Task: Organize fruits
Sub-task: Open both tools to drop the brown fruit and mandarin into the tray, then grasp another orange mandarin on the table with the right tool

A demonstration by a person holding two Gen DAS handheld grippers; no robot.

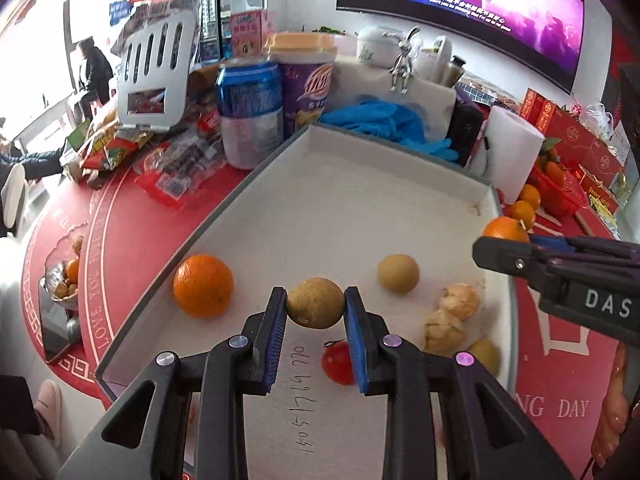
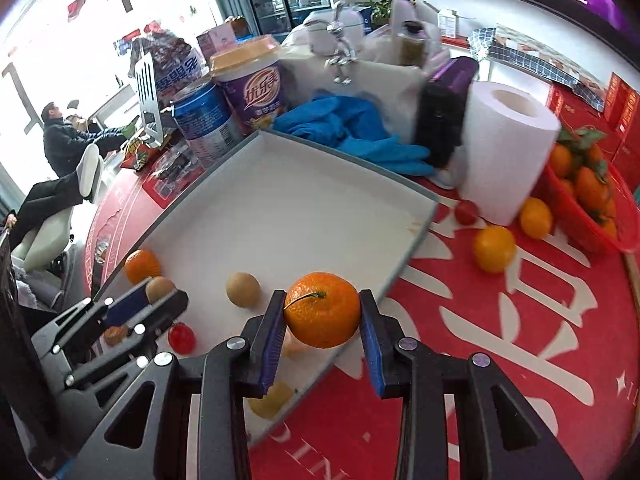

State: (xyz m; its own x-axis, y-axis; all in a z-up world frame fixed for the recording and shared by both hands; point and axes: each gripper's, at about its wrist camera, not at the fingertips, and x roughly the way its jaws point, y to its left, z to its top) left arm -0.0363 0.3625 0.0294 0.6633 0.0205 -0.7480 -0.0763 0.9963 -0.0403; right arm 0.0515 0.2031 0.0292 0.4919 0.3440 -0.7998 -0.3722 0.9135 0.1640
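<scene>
A shallow white tray (image 1: 360,184) with a grey rim lies on the red table; it also shows in the right wrist view (image 2: 280,184). My left gripper (image 1: 316,304) is shut on a brown round fruit (image 1: 316,302) just above the tray floor. In the tray lie an orange (image 1: 203,285), another brown fruit (image 1: 398,273), a red cherry tomato (image 1: 338,362), two pale lumpy fruits (image 1: 452,316) and a yellow fruit (image 1: 486,356). My right gripper (image 2: 322,312) is shut on a mandarin (image 2: 322,310) with a stem, over the tray's near right edge.
Behind the tray stand a blue can (image 1: 248,108), a purple cup (image 1: 310,84), blue gloves (image 1: 384,120) and a paper roll (image 2: 508,148). Loose oranges (image 2: 494,248) and a cherry tomato (image 2: 466,212) lie on the red cloth by a red basket of mandarins (image 2: 592,200). Snack packets (image 1: 120,148) lie far left.
</scene>
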